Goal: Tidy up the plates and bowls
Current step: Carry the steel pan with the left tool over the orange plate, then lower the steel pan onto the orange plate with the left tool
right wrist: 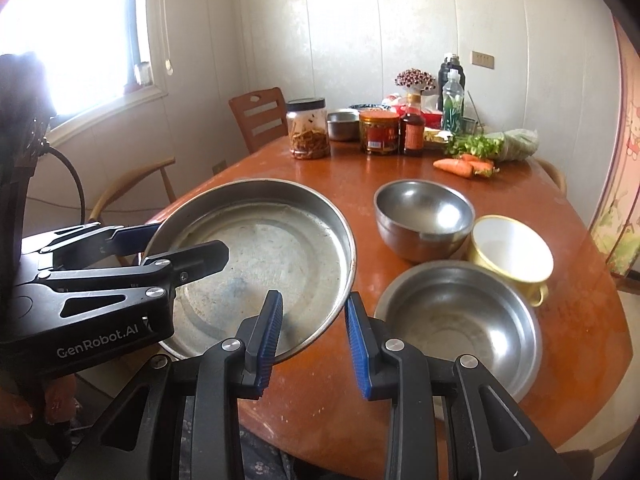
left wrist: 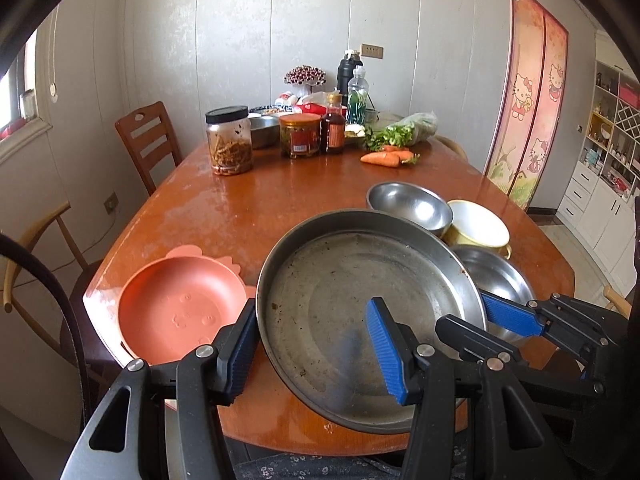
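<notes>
The wide round steel plate (left wrist: pixel 372 316) sits tilted between both tongs; the left gripper (left wrist: pixel 316 354) straddles its near-left rim, jaws spread, the right gripper (right wrist: pixel 314 344) its right rim, also spread. Left of the left gripper lies a salmon-pink plastic plate (left wrist: pixel 180 312); right of the right gripper, a large steel bowl (right wrist: pixel 460 324).

My left wrist camera looks along my fingers from the table's (left wrist: pixel 240 208) near edge, close above the large steel plate (left wrist: pixel 360 300). My right wrist camera views the same plate (right wrist: pixel 272 248) from its right side. Both views face the far wall and share the jars (left wrist: pixel 230 140).
</notes>
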A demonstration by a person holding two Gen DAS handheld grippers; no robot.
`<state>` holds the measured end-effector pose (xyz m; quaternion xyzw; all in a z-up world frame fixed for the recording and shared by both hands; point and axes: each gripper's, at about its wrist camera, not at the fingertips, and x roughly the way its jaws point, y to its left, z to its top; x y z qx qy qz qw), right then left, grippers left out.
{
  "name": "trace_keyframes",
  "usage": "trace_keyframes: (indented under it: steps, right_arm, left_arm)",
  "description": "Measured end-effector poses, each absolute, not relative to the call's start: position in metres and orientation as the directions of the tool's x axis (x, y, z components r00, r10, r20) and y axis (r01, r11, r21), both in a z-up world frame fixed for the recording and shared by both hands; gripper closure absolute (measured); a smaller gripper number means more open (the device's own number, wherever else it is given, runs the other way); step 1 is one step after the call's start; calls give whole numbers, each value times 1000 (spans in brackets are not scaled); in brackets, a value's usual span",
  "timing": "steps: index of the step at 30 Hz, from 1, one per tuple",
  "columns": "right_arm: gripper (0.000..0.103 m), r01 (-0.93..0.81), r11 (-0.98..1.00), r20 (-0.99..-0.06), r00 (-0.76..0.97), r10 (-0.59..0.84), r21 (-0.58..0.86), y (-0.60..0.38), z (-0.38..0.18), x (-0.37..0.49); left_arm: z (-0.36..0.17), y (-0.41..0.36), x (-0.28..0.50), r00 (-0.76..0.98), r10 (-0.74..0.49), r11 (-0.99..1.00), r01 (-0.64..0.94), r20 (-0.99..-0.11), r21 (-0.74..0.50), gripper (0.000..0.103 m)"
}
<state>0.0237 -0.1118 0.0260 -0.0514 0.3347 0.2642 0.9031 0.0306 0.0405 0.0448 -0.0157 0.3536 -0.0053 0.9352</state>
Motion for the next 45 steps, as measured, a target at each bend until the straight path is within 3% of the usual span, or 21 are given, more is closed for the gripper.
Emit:
trace_keyframes:
  steps: [21, 45]
  right_arm:
    - [70, -589, 806, -599, 625, 500, 59, -59, 46, 48]
    - [70, -691, 720, -635, 533, 559, 54, 39, 30, 93]
  left_arm:
    - [59, 90, 33, 770, 63, 995, -101, -634, -23, 50]
    - [43, 177, 56, 735, 167, 974, -225, -657, -4, 50]
